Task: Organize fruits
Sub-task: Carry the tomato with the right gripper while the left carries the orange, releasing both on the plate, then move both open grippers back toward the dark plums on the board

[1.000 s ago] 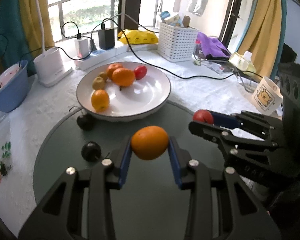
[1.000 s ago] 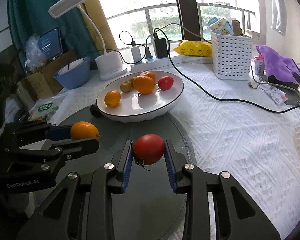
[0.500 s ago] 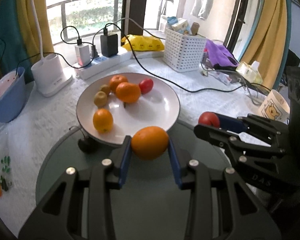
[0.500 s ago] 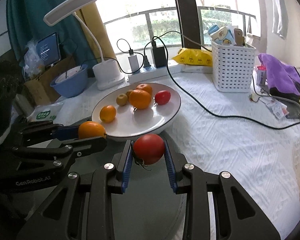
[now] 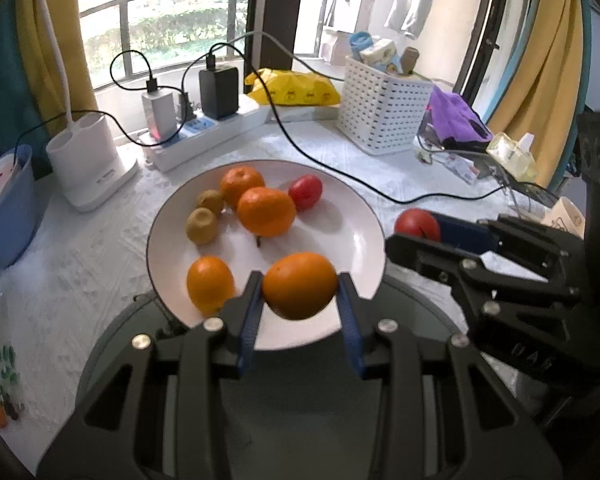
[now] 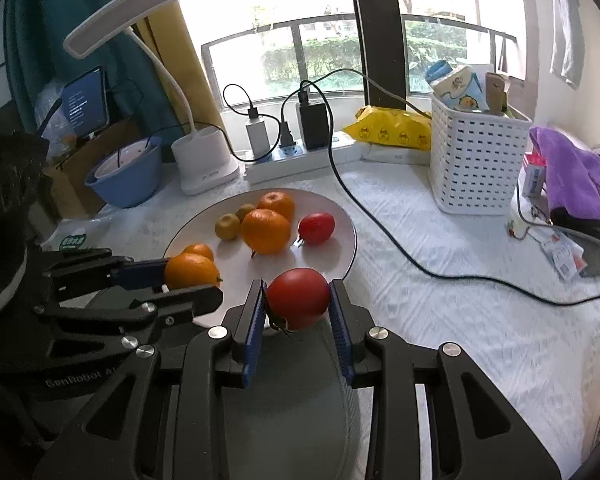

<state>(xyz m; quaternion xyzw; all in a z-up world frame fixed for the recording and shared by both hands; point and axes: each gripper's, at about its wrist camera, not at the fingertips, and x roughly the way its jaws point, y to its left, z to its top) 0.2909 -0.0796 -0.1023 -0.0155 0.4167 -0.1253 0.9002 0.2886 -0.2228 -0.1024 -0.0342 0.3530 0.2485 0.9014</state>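
The left gripper was clamped on an orange, its blue pads pressing the fruit's left and right flanks. The orange was slightly oval, its long axis running across the jaws, side to side. It hung over the near rim of the white plate, above the plate's bare near part.

The right gripper gripped a red tomato in the same manner, stem end turned down and toward the camera, with dried calyx showing beneath. The tomato sat at the plate's near right edge, over the dark round mat.

Both grippers were angled downward toward the far side, side by side, left beside right and apart.

On the plate lay three oranges, two kiwis and another tomato, grouped at the far left.
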